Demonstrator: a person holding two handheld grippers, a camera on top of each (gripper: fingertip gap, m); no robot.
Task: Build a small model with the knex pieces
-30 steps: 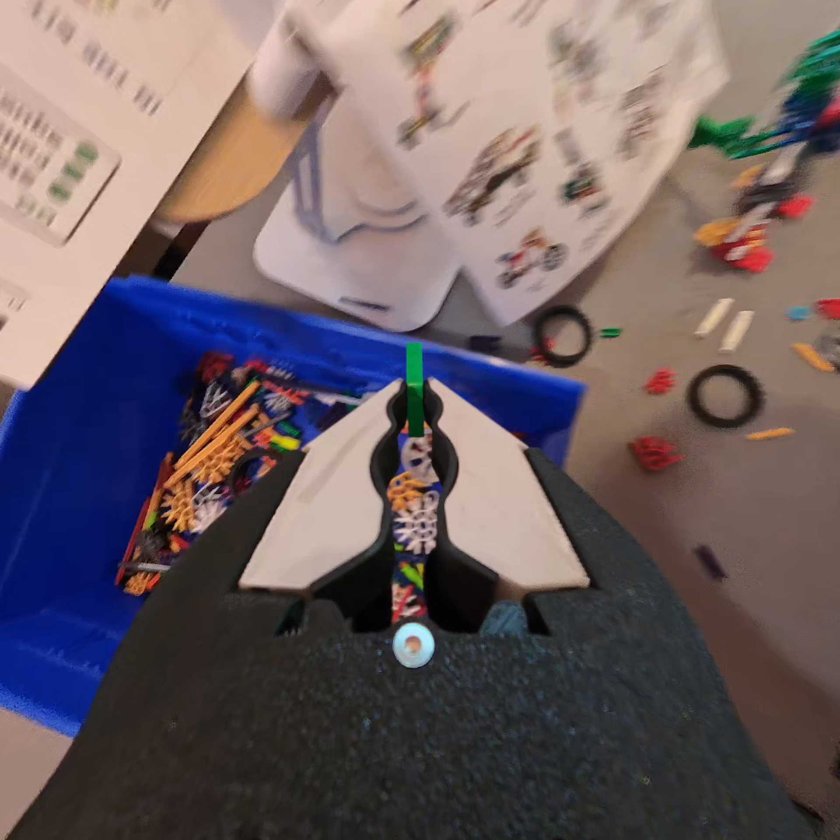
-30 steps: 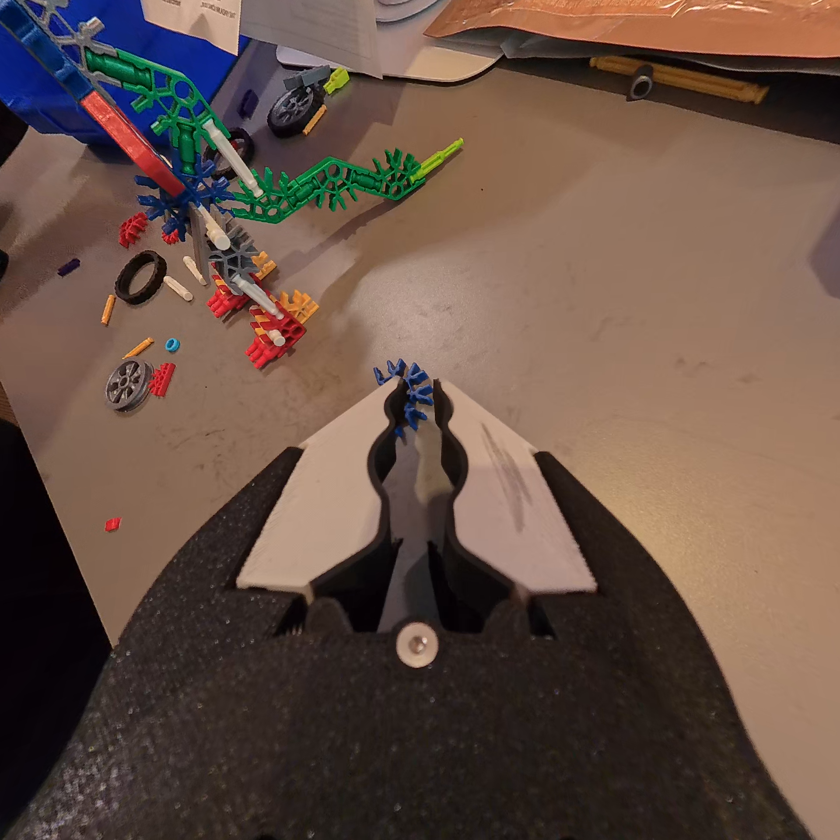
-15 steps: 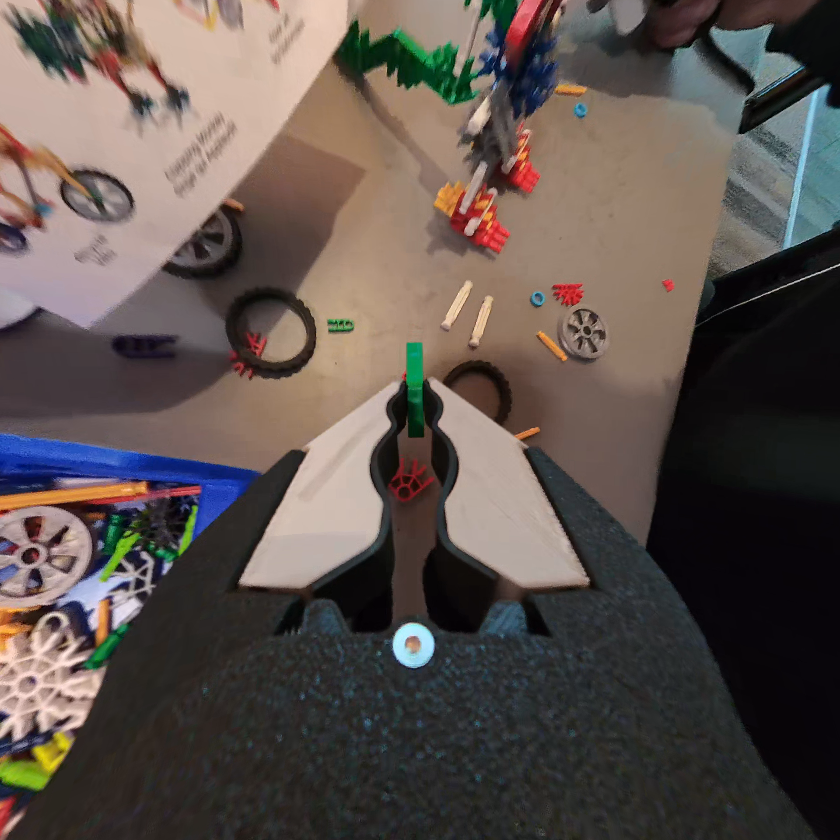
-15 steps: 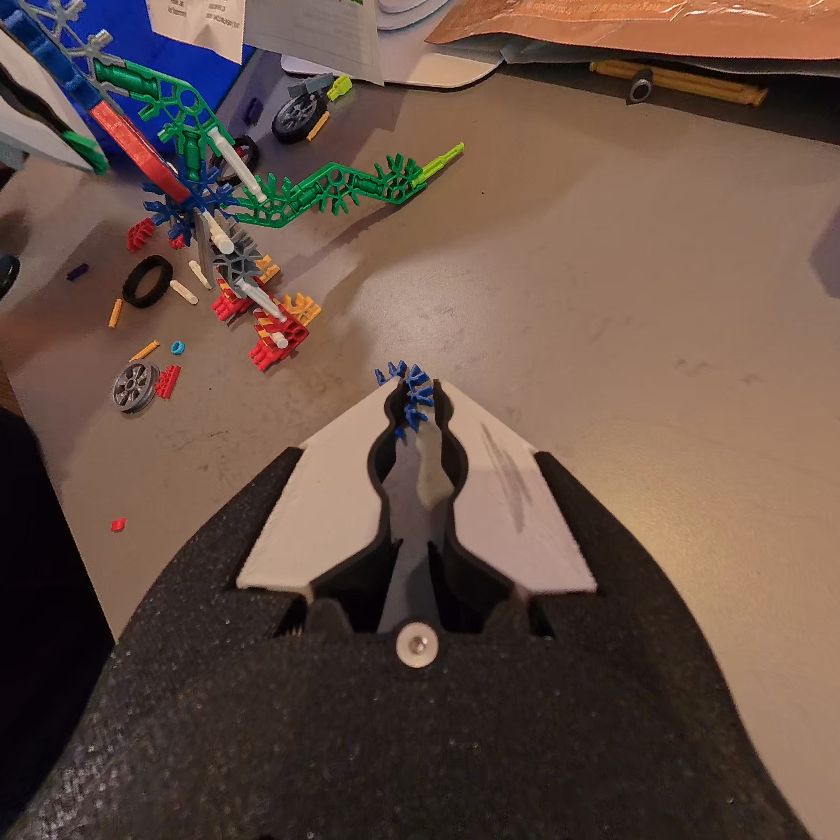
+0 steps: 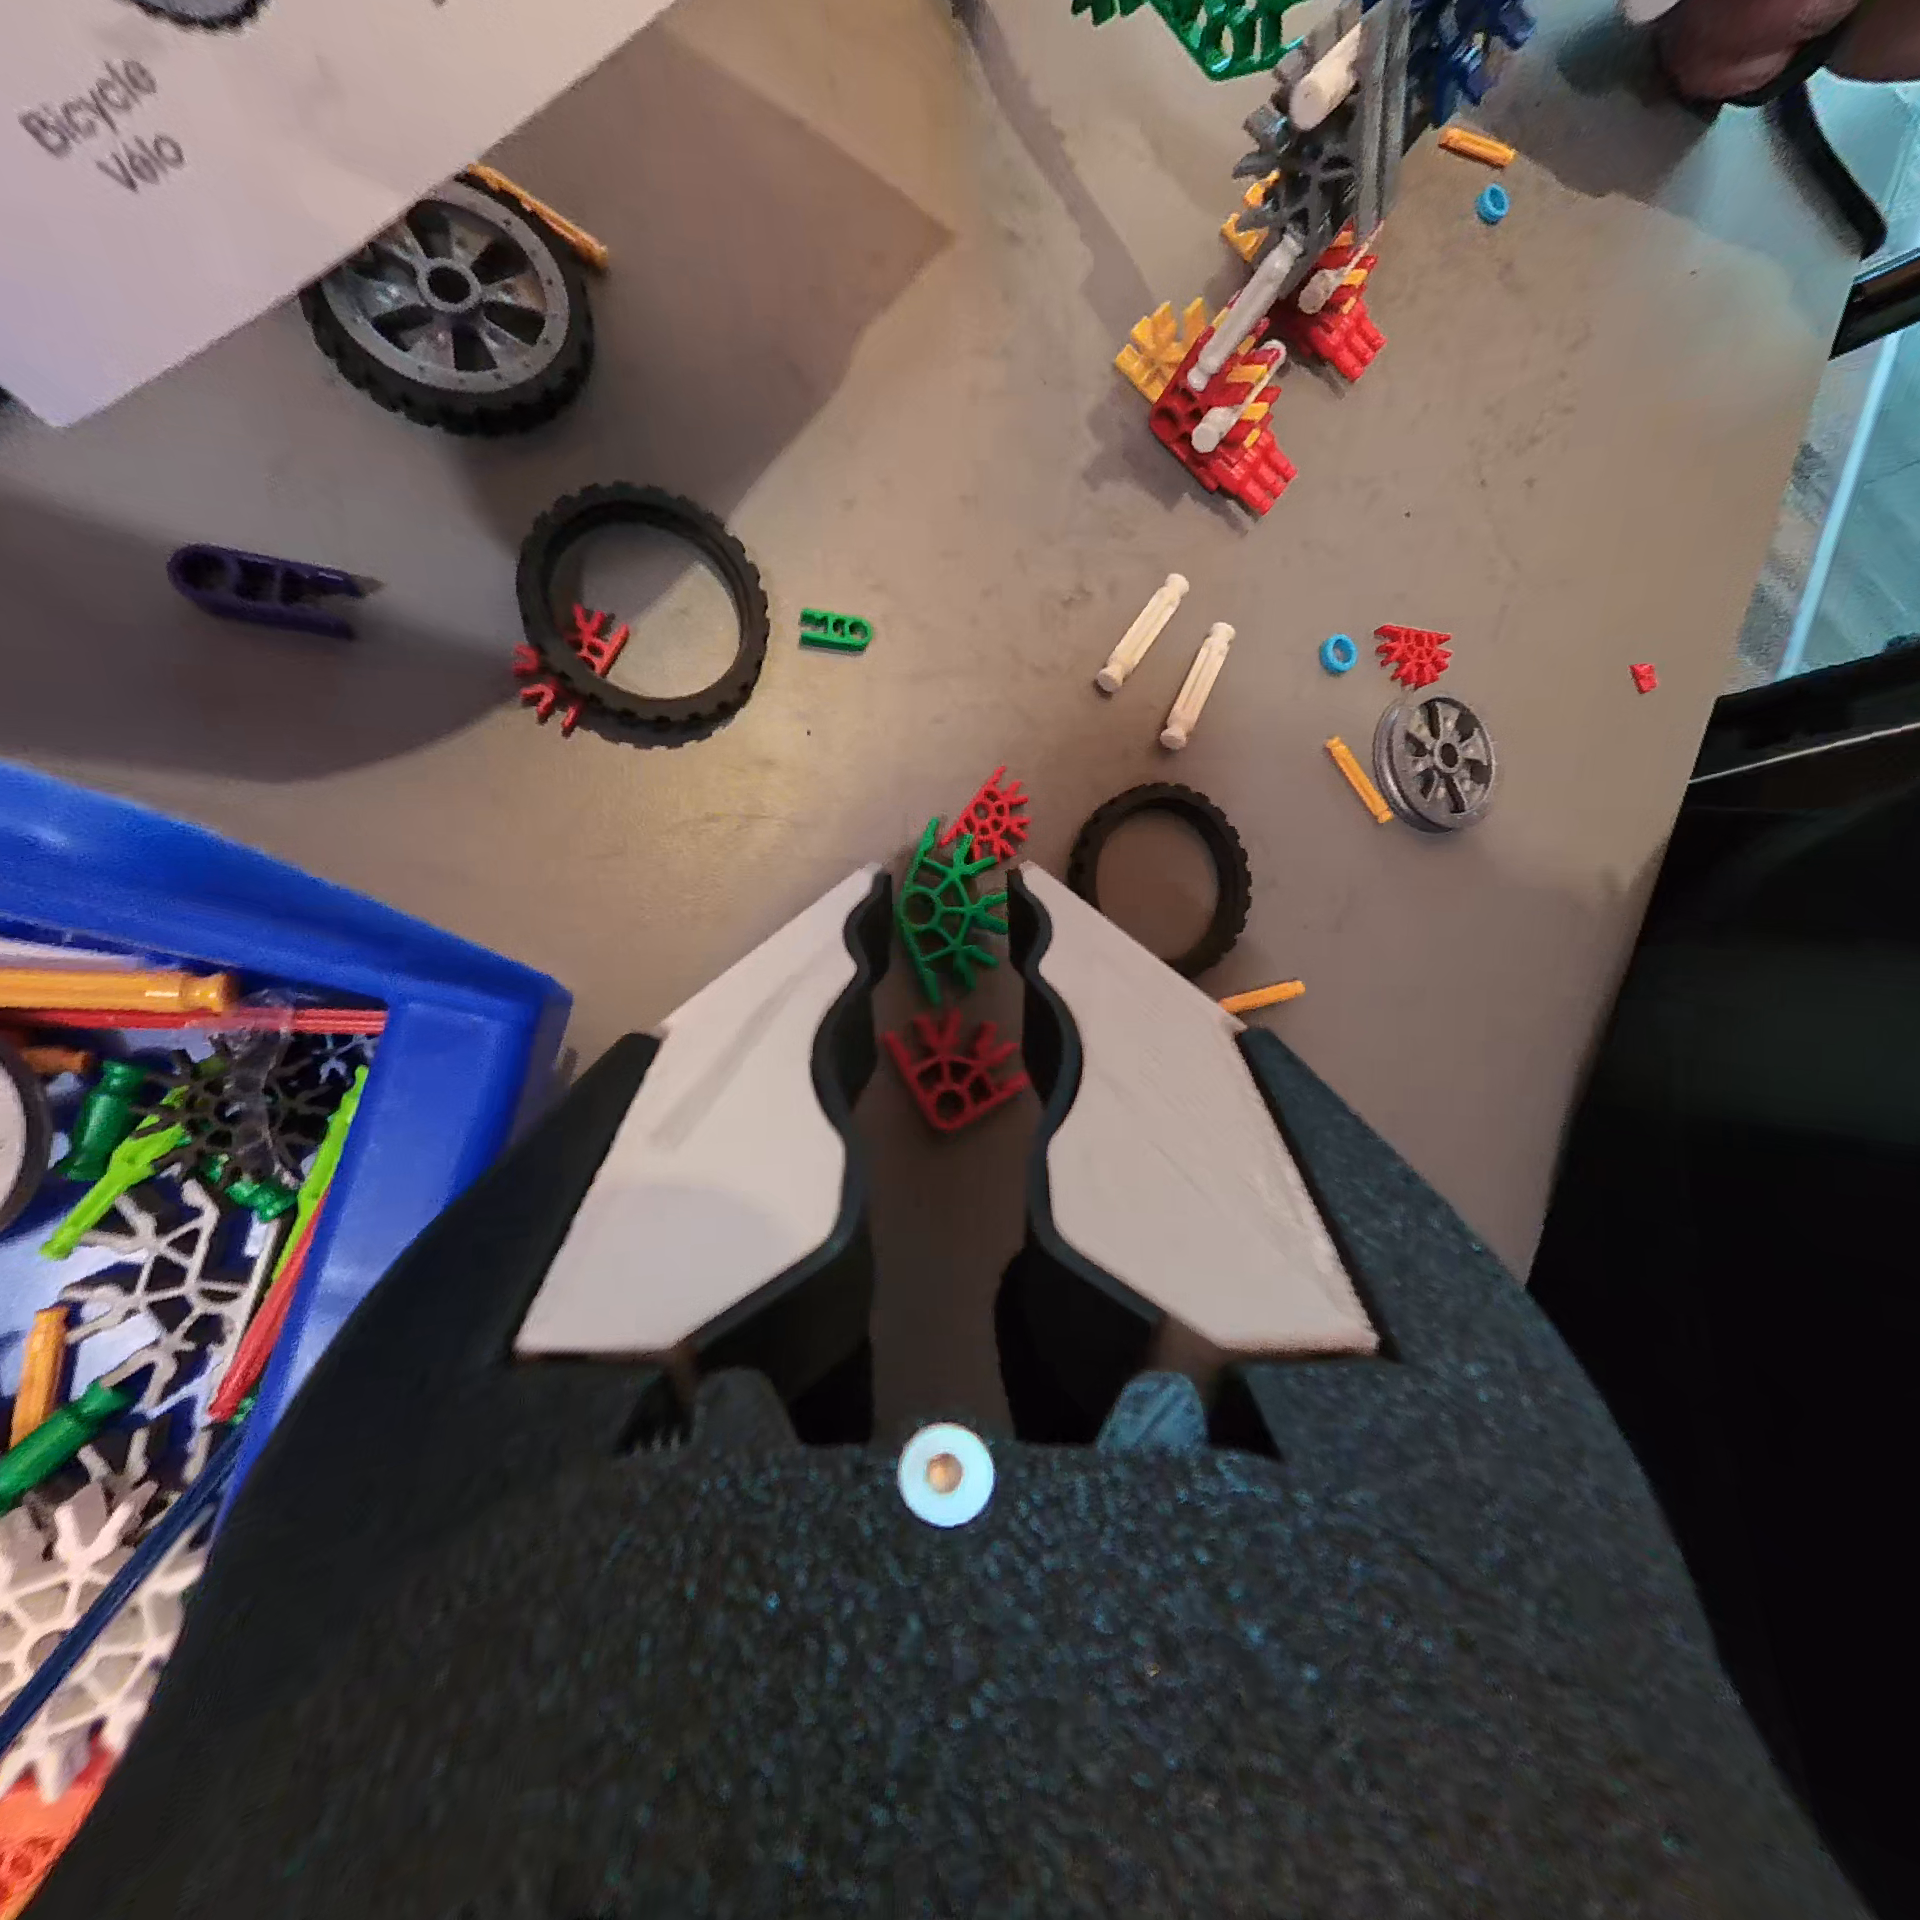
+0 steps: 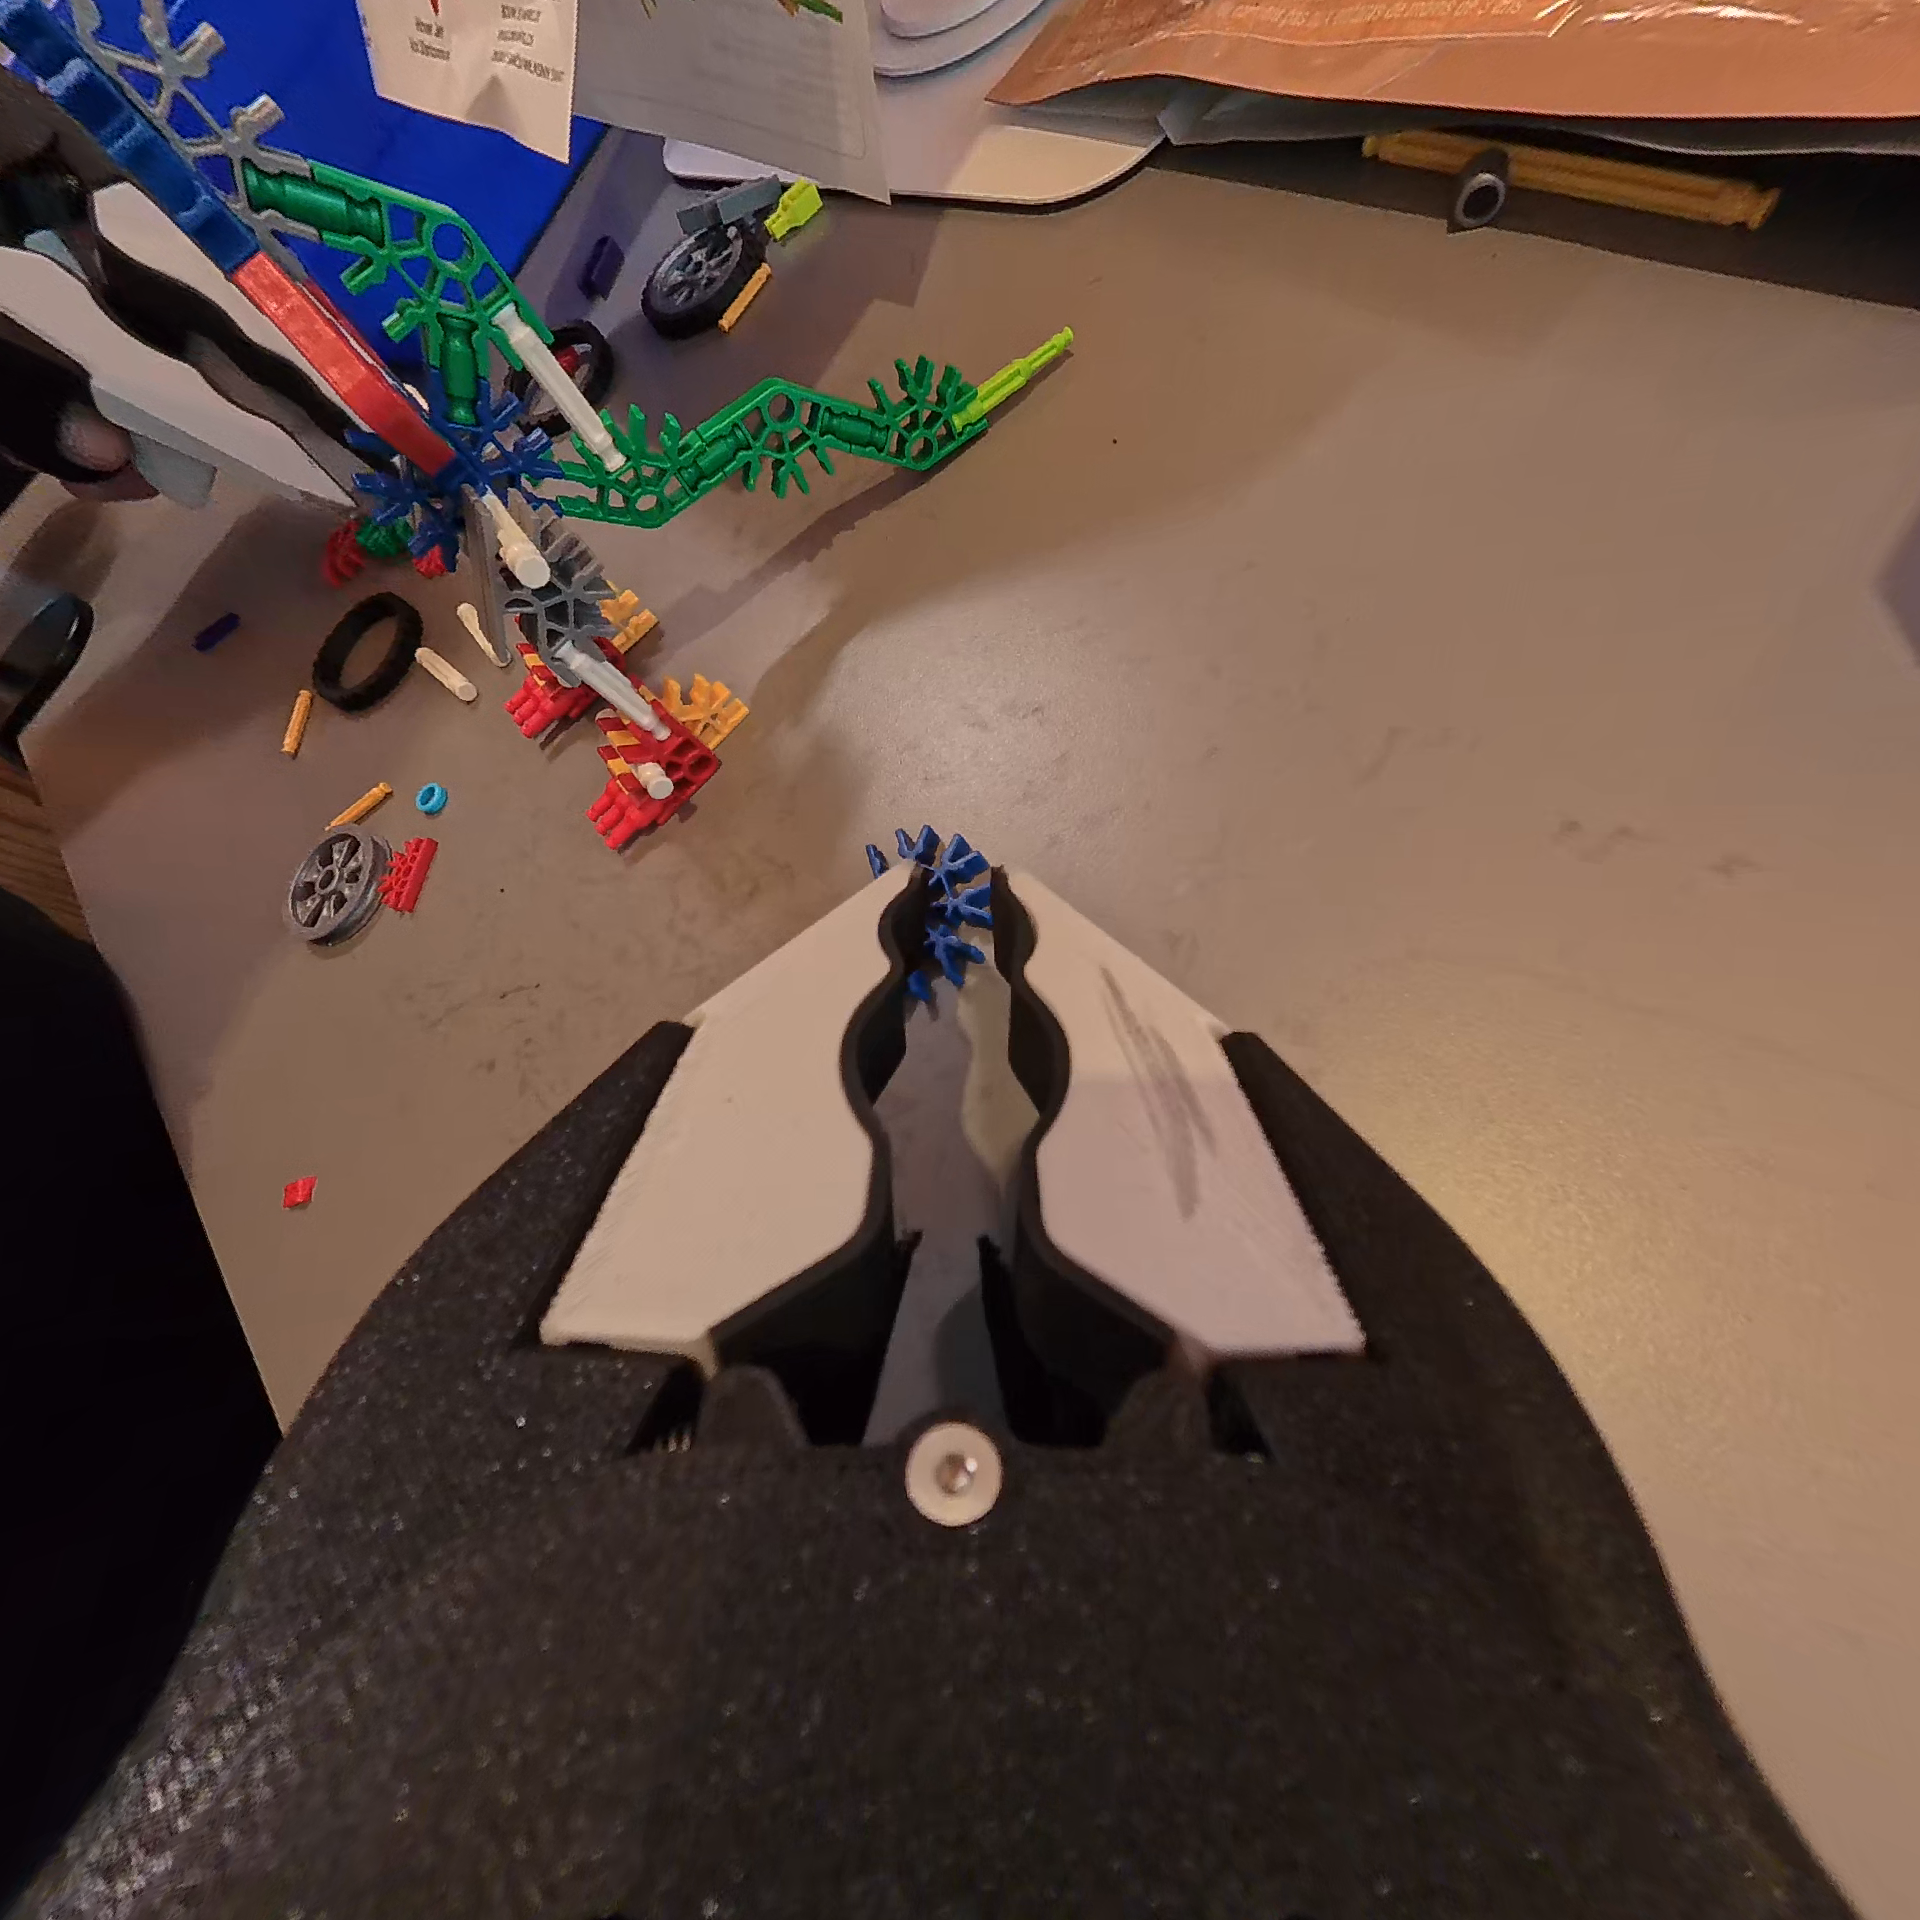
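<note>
Left gripper [image 5: 948, 902] fingers spread narrowly around a green connector [image 5: 948, 914] (lying loose on the tabletop [image 5: 935, 436]); right gripper [image 6: 954, 883] pinches a blue connector [image 6: 948, 904].

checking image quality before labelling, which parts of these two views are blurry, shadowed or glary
Left wrist view: the printed sheet and blue bin are blurred; the sheet casts a broad shadow over the table. Right wrist view: mostly sharp, soft sheen on the table at right, wide-angle bending at the edges.
</note>
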